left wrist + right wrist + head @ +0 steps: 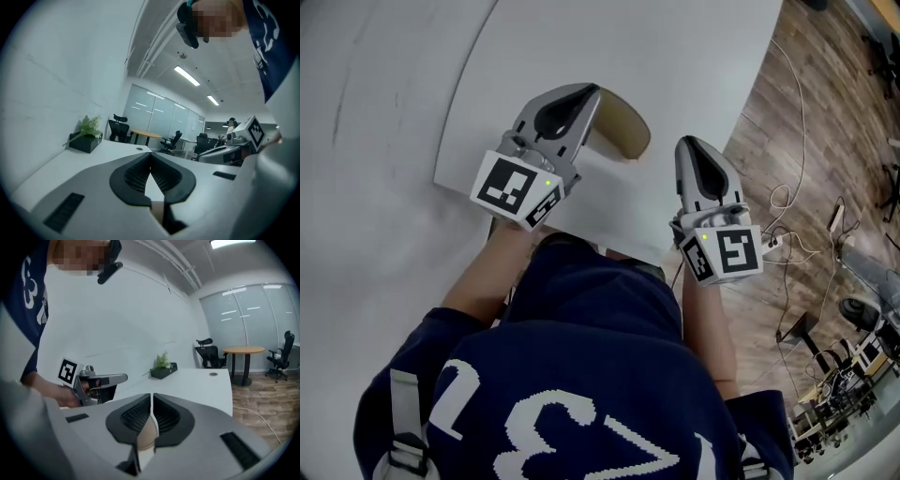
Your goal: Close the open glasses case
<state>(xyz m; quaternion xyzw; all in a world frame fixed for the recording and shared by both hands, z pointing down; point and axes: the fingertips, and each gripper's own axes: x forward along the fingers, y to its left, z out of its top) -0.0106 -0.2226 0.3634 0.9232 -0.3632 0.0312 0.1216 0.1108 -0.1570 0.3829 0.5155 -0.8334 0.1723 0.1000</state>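
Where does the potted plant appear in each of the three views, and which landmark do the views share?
Head view: not in it.
Left gripper view: the potted plant sits left of centre, at the far left edge of the white table.
Right gripper view: just right of centre, at the table's far end.
Shared landmark: the white table, seen in all three.

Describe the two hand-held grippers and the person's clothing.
The left hand-held gripper and right hand-held gripper are grey shells with black ribbed pads; each carries a white cube with black square markers and a green light. The person wears a navy top with white numerals.
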